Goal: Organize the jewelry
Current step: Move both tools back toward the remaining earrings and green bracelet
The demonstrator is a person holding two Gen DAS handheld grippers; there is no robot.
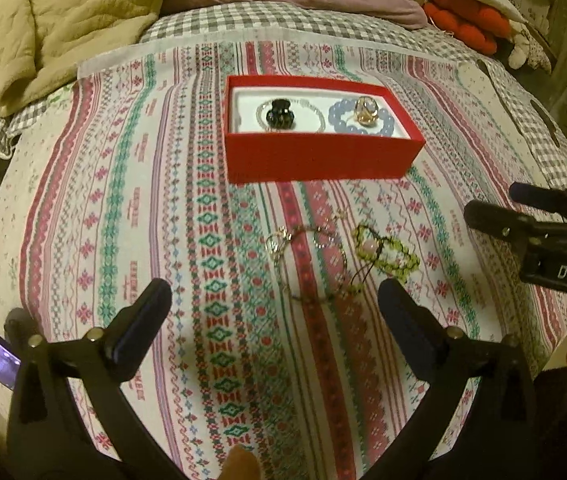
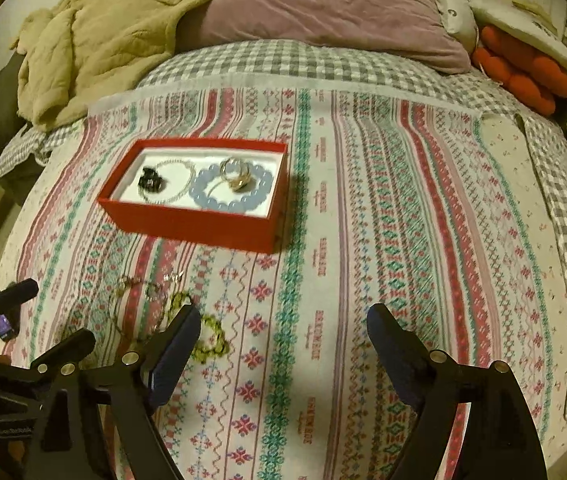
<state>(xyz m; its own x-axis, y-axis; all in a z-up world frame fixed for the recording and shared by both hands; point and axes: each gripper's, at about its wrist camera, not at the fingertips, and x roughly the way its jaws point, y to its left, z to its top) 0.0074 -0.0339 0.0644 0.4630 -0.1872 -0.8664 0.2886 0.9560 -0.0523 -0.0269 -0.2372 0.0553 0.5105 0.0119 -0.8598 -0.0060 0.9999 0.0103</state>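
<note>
The green bracelet (image 1: 387, 254) lies on the bed on the near side of the red box (image 1: 319, 156), long axis slanting away – just ahead of the left gripper (image 1: 275, 304), nearer it than the right gripper (image 2: 283, 334) – both fingers spread apart, empty
</note>
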